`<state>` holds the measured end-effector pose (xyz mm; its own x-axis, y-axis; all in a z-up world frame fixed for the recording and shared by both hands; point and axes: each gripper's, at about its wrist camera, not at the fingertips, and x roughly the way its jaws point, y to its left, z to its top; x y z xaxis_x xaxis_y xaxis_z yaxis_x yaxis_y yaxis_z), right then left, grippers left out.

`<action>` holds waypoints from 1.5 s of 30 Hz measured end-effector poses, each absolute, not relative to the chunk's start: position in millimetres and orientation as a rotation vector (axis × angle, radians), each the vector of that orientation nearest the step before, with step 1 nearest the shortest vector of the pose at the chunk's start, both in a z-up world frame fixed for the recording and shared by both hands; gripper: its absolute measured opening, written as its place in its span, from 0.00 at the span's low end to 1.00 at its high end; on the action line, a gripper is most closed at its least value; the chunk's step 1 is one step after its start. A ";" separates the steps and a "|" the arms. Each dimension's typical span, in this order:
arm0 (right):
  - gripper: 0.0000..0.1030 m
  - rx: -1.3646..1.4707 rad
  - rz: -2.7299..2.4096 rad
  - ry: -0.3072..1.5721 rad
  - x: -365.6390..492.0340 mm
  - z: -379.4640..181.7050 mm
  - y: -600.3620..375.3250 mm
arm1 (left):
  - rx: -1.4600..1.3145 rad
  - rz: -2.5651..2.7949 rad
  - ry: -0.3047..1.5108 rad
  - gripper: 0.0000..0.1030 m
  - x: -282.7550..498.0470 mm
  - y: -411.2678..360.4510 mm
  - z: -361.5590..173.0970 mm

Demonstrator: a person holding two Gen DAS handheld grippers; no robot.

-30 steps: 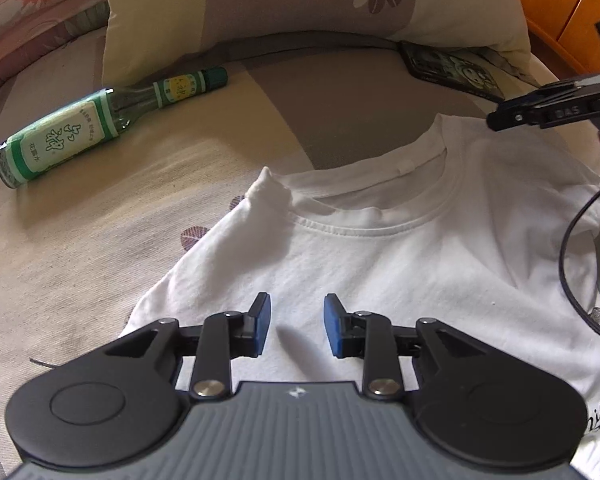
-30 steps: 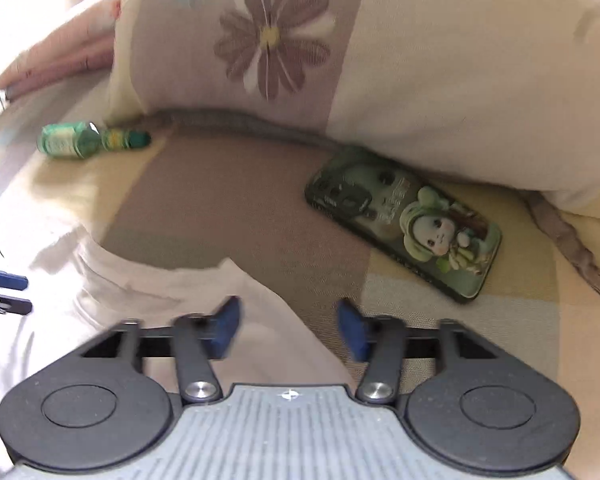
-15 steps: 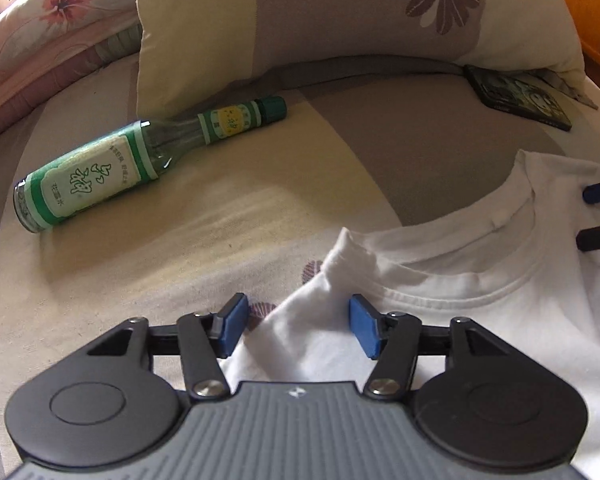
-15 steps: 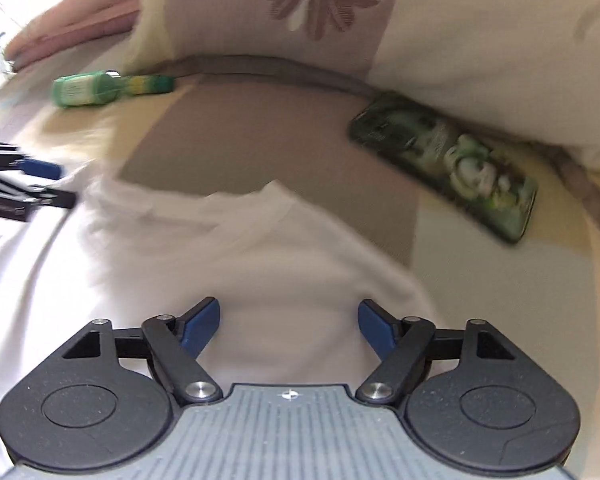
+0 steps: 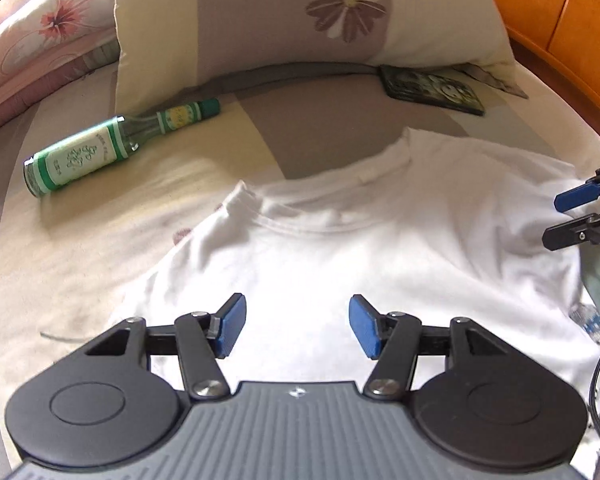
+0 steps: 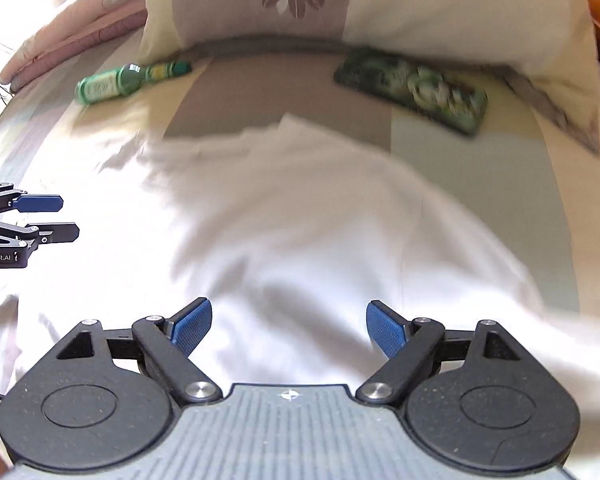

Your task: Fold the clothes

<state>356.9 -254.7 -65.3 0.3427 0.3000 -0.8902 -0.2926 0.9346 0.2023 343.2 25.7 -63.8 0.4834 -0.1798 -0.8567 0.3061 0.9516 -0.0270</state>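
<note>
A white T-shirt (image 5: 340,256) lies flat on the bed, collar toward the pillow; it fills the right wrist view (image 6: 300,220) too. My left gripper (image 5: 296,330) is open and empty over the shirt's chest, on its left side. My right gripper (image 6: 288,330) is open and empty over the shirt's right side. The right gripper's fingers show at the right edge of the left wrist view (image 5: 576,216), and the left gripper's fingers show at the left edge of the right wrist view (image 6: 40,216).
A green glass bottle (image 5: 100,148) lies on the bed left of the collar. A phone in a green cartoon case (image 5: 432,90) lies beyond the right shoulder. A flowered pillow (image 5: 320,12) stands behind. A wooden headboard (image 5: 560,20) is at the right.
Both grippers have pulled back from the collar over the shirt's body. Both have opened wider. The shirt now lies flatter.
</note>
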 end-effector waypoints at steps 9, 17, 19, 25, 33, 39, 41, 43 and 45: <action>0.85 0.120 0.358 1.285 273.3 -73.3 -246.5 | -0.038 -0.308 1.180 0.60 267.1 11.0 -82.1; 0.87 0.197 0.380 1.354 251.2 -79.3 -236.1 | -0.024 -0.237 1.252 0.60 231.8 37.7 -80.8; 0.87 0.198 0.372 1.362 244.8 -79.7 -235.2 | -0.037 -0.232 1.270 0.60 229.0 41.5 -78.3; 0.87 0.215 0.328 1.375 237.5 -84.3 -235.7 | -0.054 -0.230 1.214 0.60 235.0 42.0 -75.8; 0.87 0.267 0.203 1.298 243.2 -74.2 -259.9 | -0.042 -0.302 1.188 0.59 260.1 27.5 -78.1; 0.84 0.179 0.136 1.208 256.1 -46.9 -299.4 | 0.005 -0.346 1.177 0.59 275.8 18.4 -72.1; 0.82 0.073 0.146 1.161 275.4 -38.6 -316.2 | 0.015 -0.355 1.166 0.59 279.3 13.7 -68.0; 0.80 -0.033 0.156 1.111 295.0 -30.4 -333.1 | 0.024 -0.364 1.158 0.60 281.4 7.8 -65.5; 0.78 -0.139 0.166 1.060 314.7 -22.2 -350.0 | 0.035 -0.364 1.157 0.61 282.6 0.2 -65.3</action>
<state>314.7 -350.0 -22.2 0.4782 0.0687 -0.8756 -0.2022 0.9788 -0.0336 282.6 0.2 -65.3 0.3505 -0.2630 -0.8989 0.2984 0.9411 -0.1590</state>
